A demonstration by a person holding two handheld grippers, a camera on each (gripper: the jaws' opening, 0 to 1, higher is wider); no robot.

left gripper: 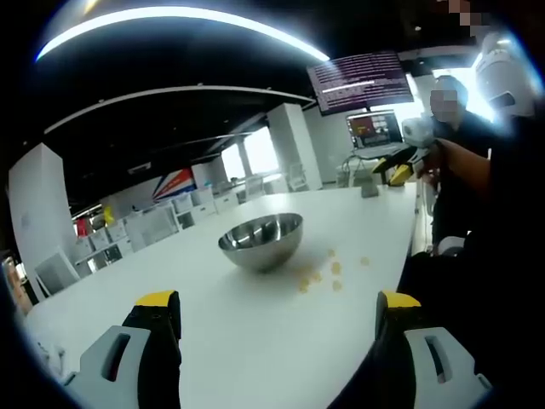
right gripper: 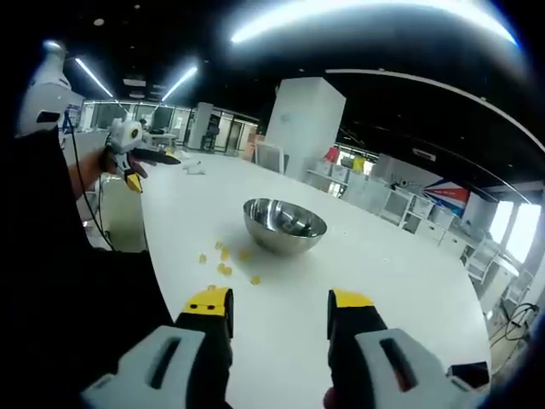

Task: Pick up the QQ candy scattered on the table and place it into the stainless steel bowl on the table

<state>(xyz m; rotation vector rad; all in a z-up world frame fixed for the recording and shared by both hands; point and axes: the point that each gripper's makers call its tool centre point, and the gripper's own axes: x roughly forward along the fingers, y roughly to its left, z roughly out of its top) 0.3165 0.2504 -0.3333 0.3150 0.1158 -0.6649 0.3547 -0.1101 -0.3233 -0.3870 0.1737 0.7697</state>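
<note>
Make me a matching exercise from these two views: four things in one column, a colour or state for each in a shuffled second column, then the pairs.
Things
1. stainless steel bowl
2. QQ candy
3. left gripper
4. table

Colours or states
A. white, bare surface
B. open, yellow-tipped jaws holding nothing
C. shiny, upright, nothing visible inside
D. small yellow pieces scattered beside the bowl

Pairs: 1-C, 2-D, 3-B, 4-A
</note>
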